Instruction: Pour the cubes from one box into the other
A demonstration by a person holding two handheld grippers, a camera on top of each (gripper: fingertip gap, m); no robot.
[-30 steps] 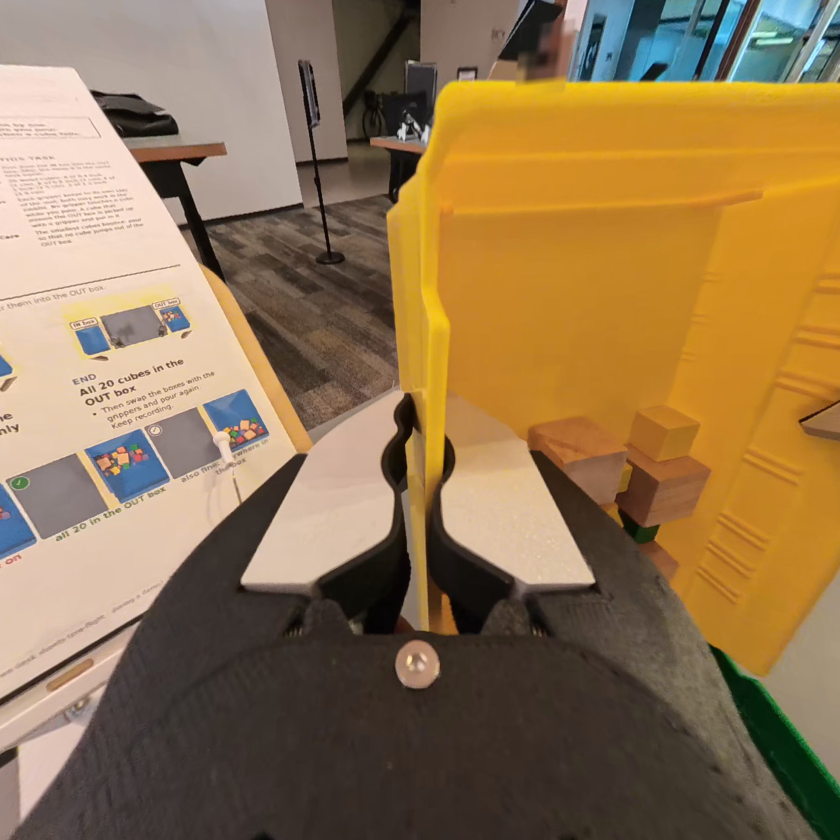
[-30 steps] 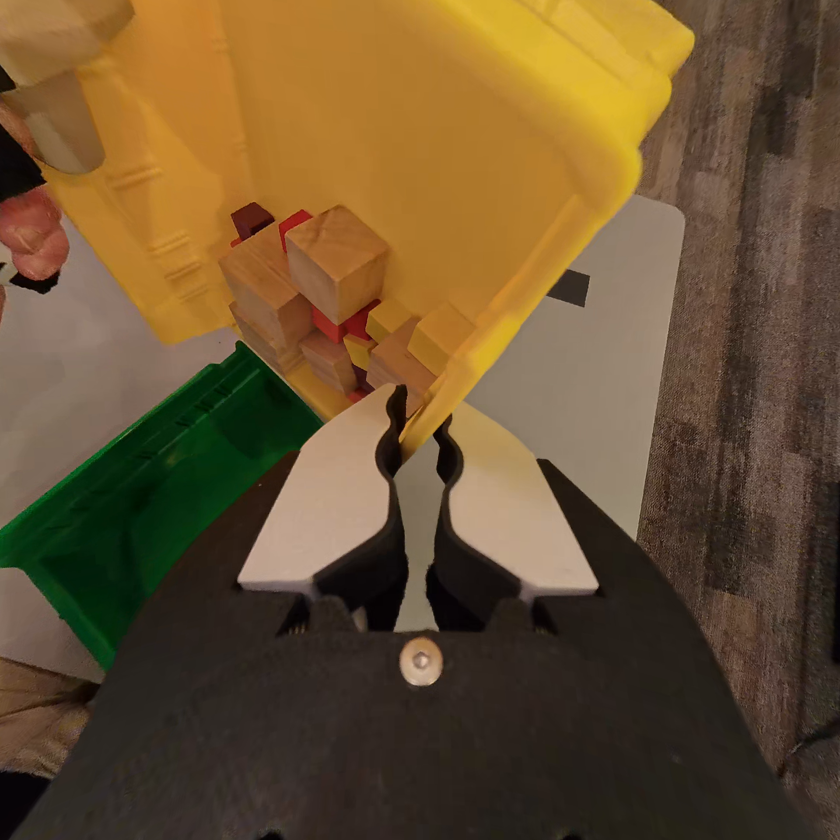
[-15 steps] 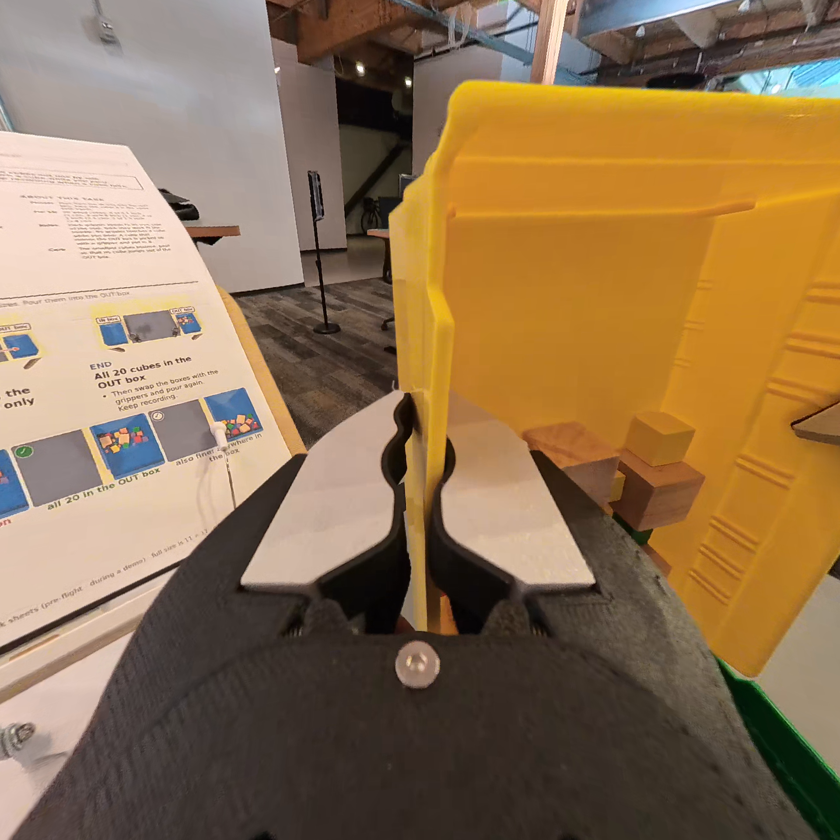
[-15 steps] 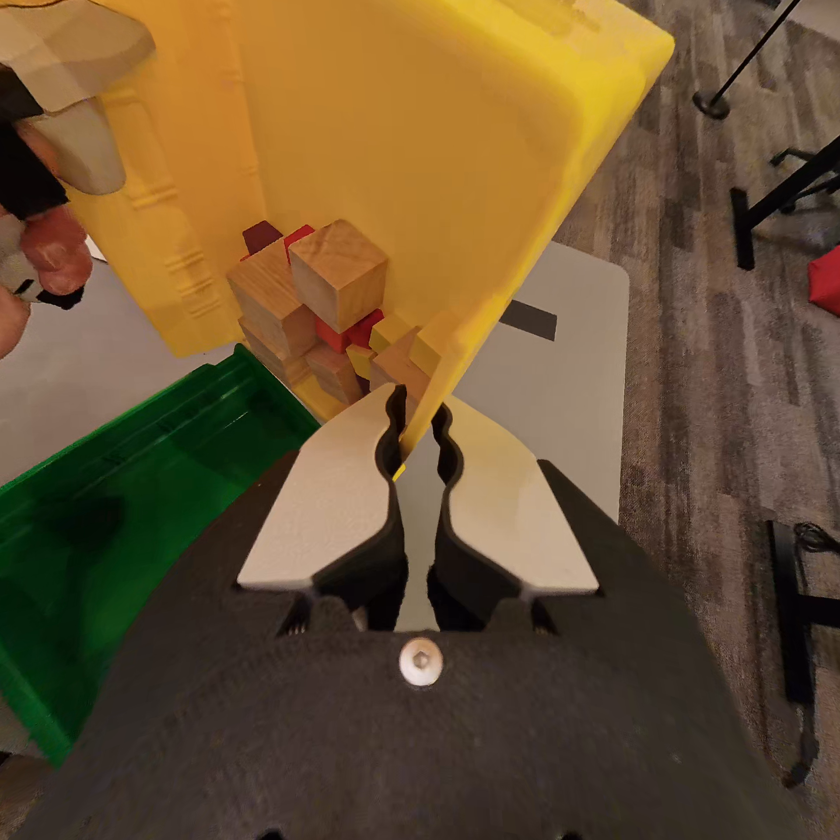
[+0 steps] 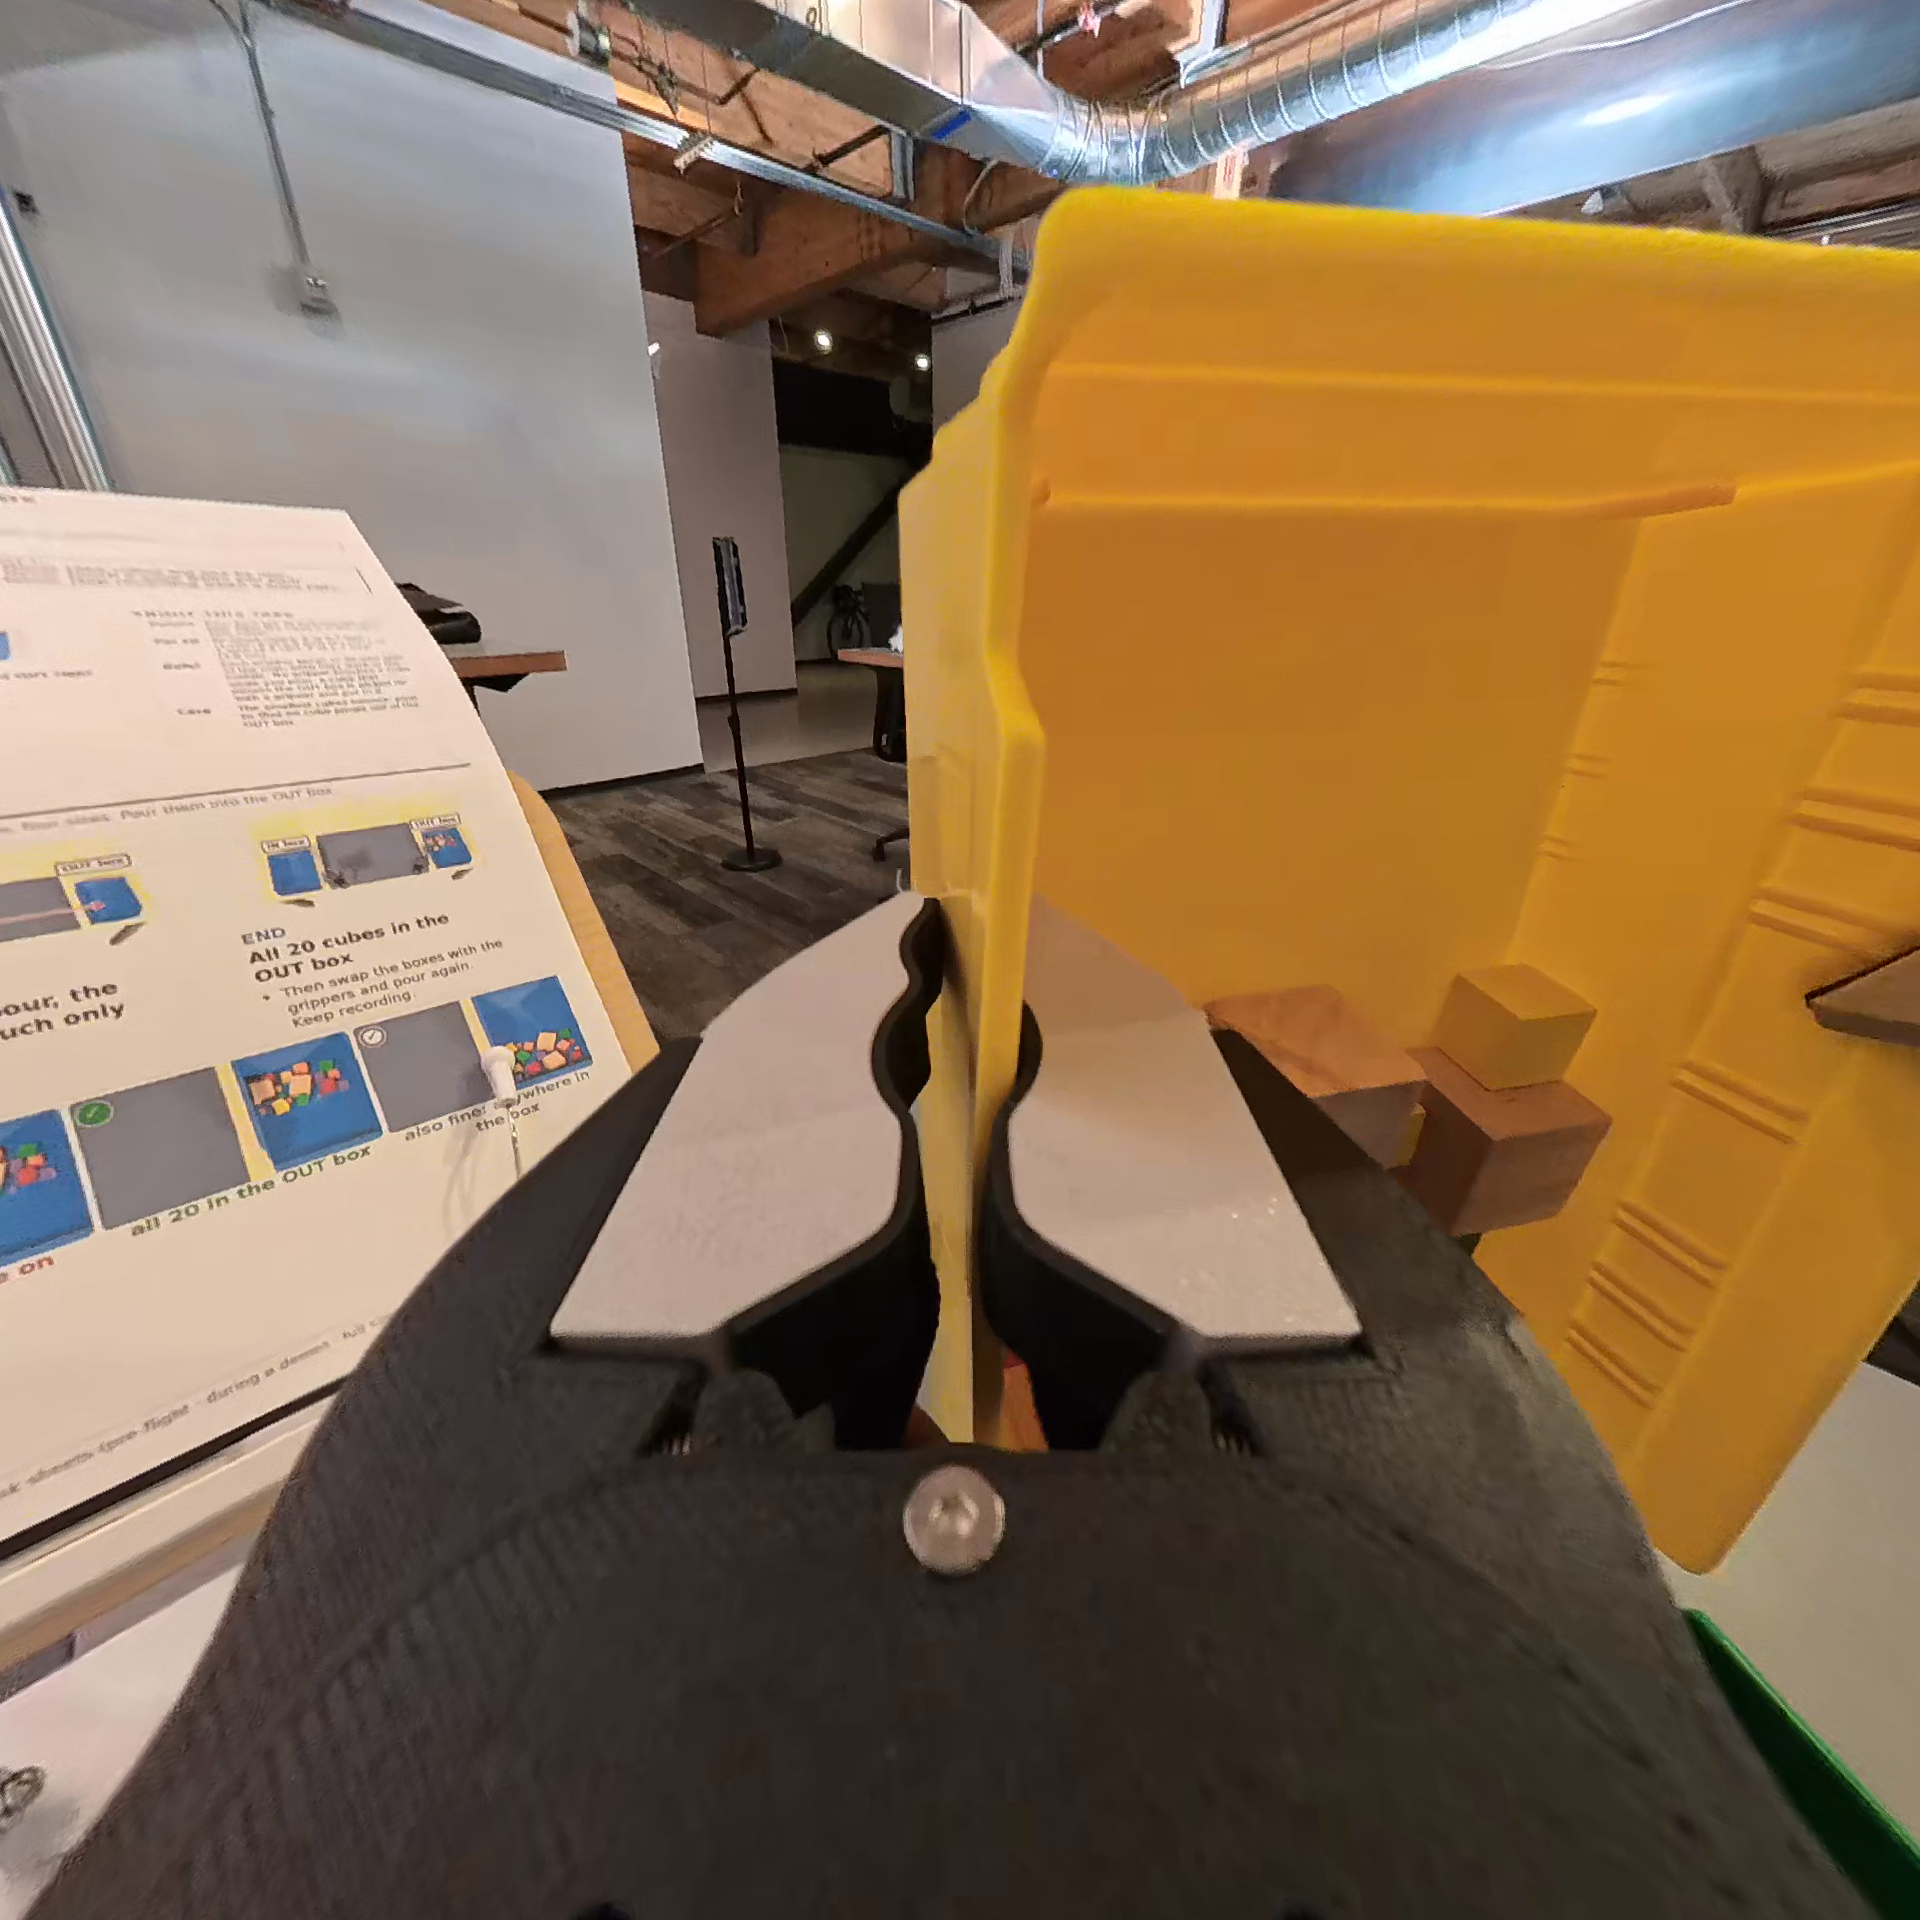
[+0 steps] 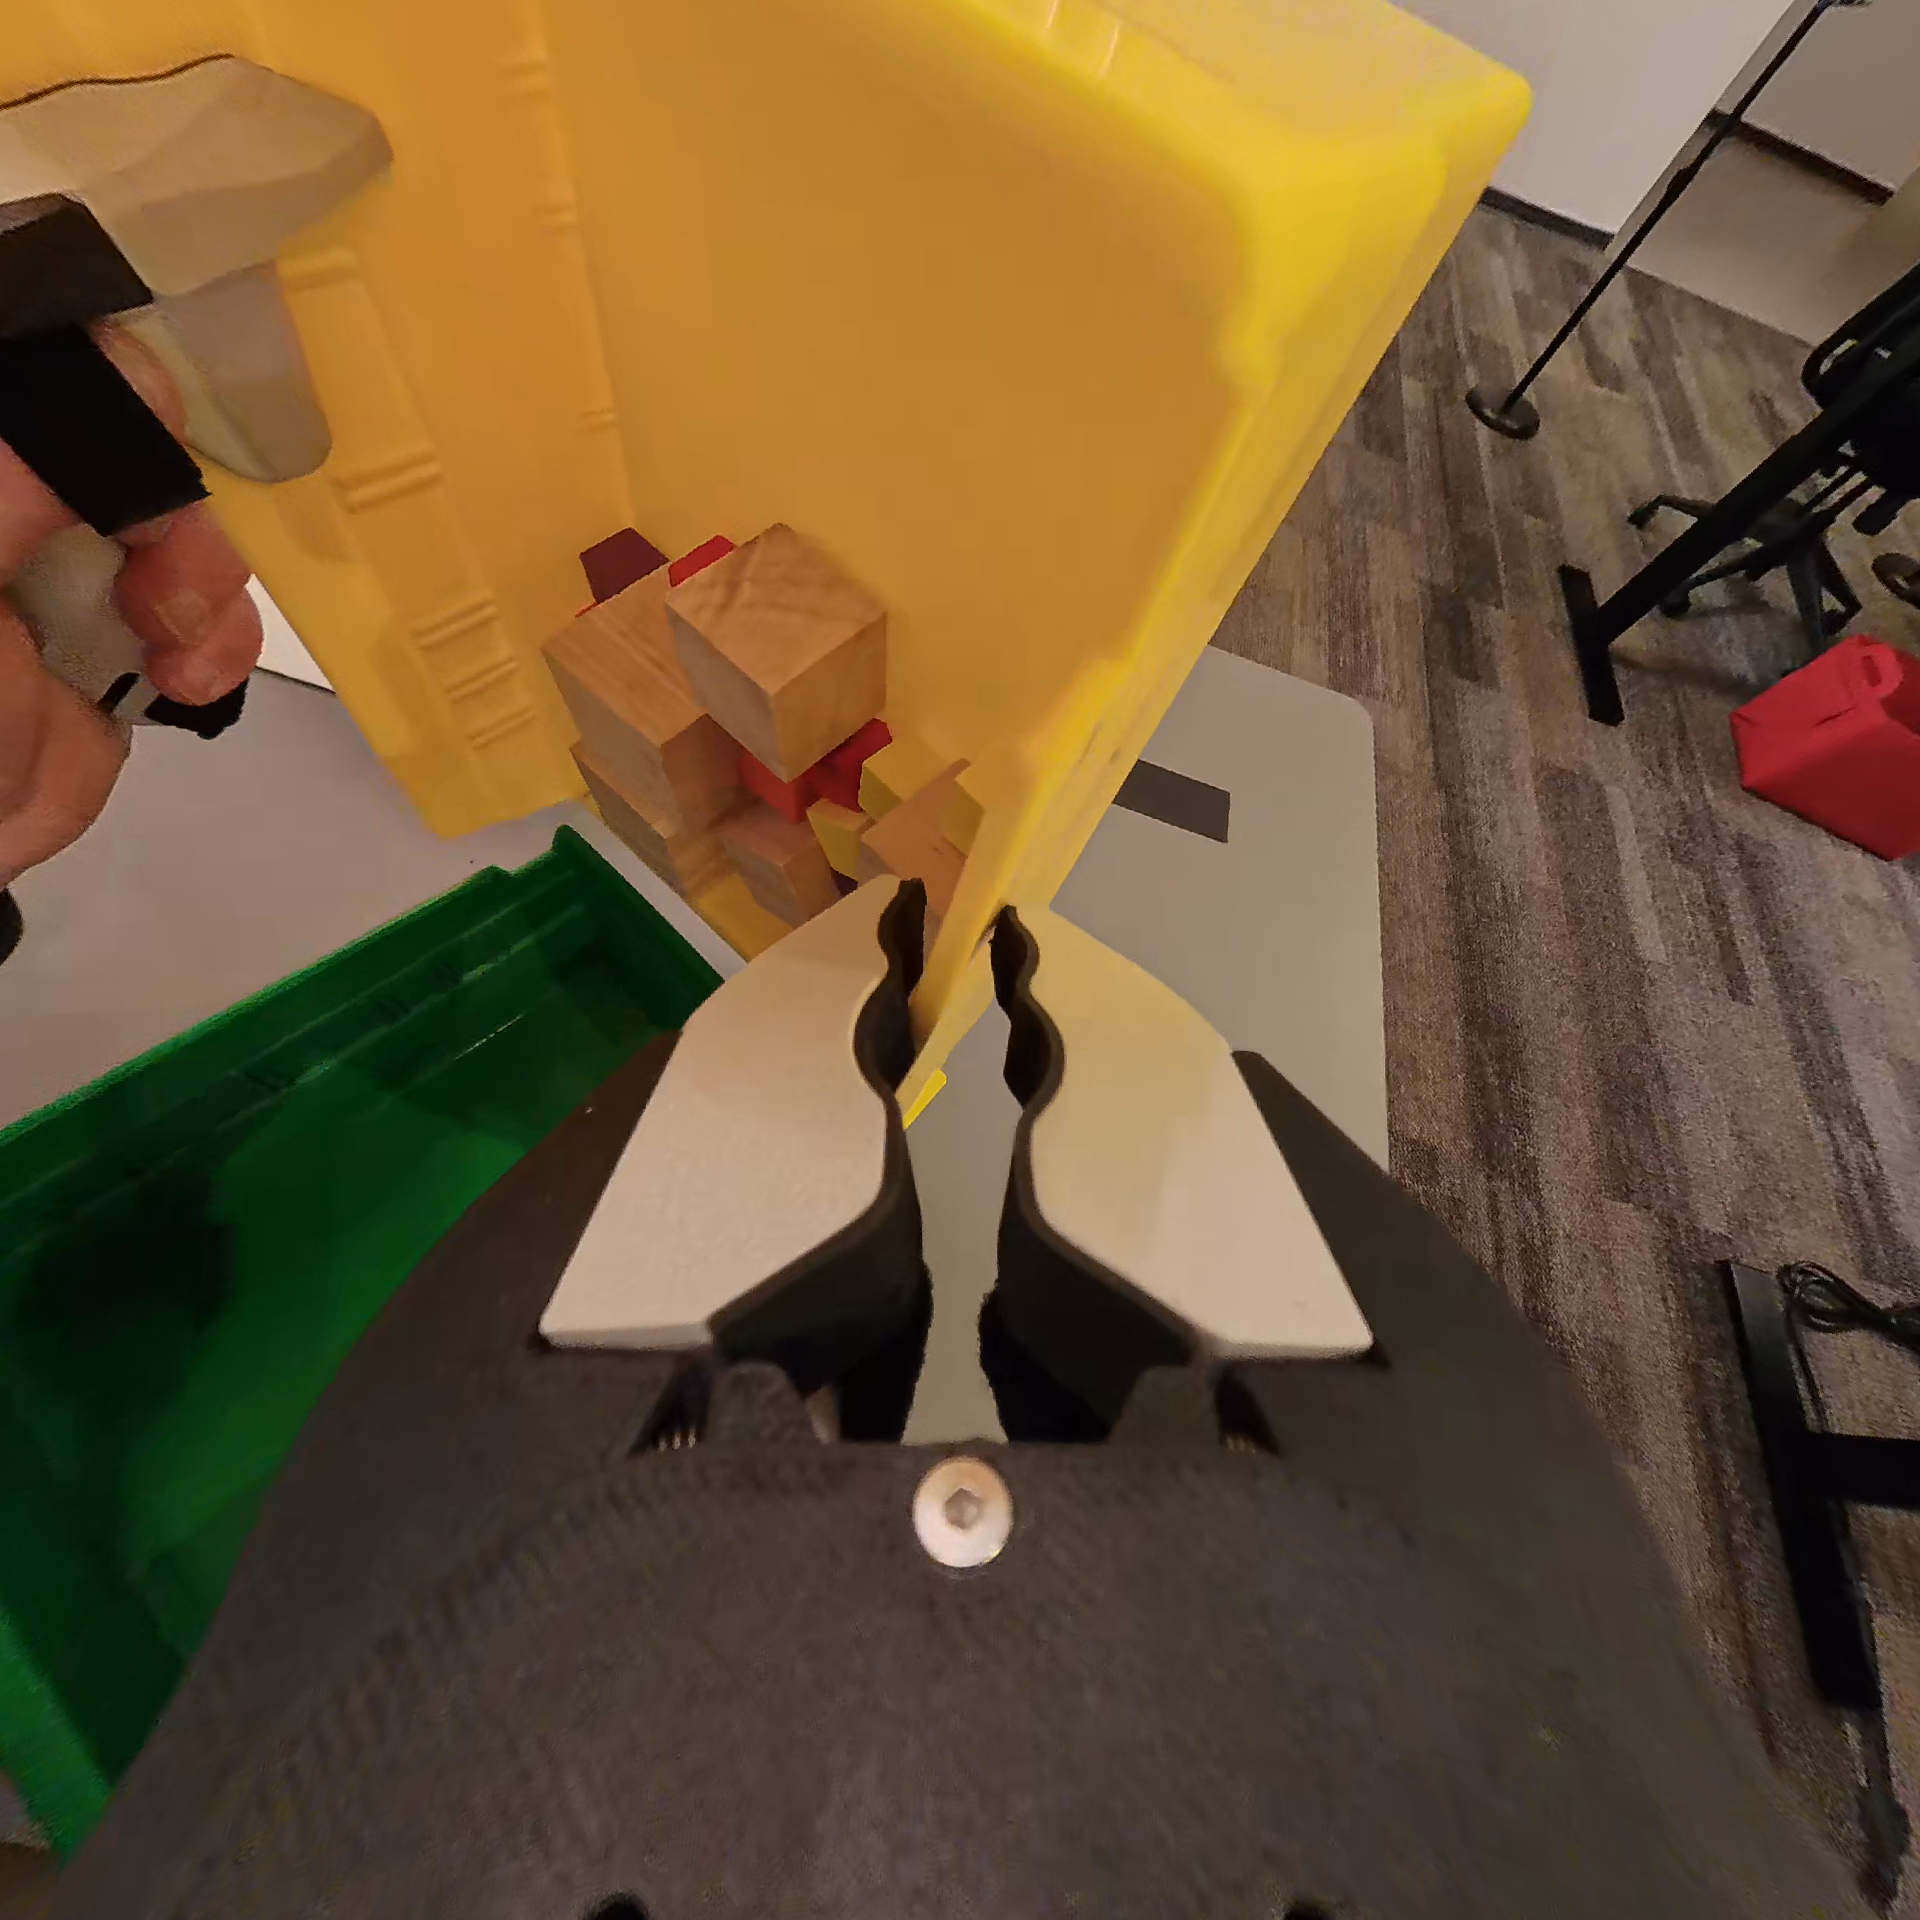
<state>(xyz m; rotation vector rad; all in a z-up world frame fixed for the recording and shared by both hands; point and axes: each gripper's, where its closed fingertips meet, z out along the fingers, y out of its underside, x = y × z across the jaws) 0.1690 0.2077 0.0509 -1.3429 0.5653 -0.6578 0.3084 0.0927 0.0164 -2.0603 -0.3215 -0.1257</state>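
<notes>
Tilt steeper than a second ago: yellow box now near upright, cubes piled at its low edge. Left gripper and right gripper both clamped on opposite rims. Green box sits directly below the mouth, empty; long axis runs between grippers.

My left wrist camera looks level along its fingers, close against the yellow box. My right one looks steeply down, equally close. Both share that box and, I think, the same cubes.
</notes>
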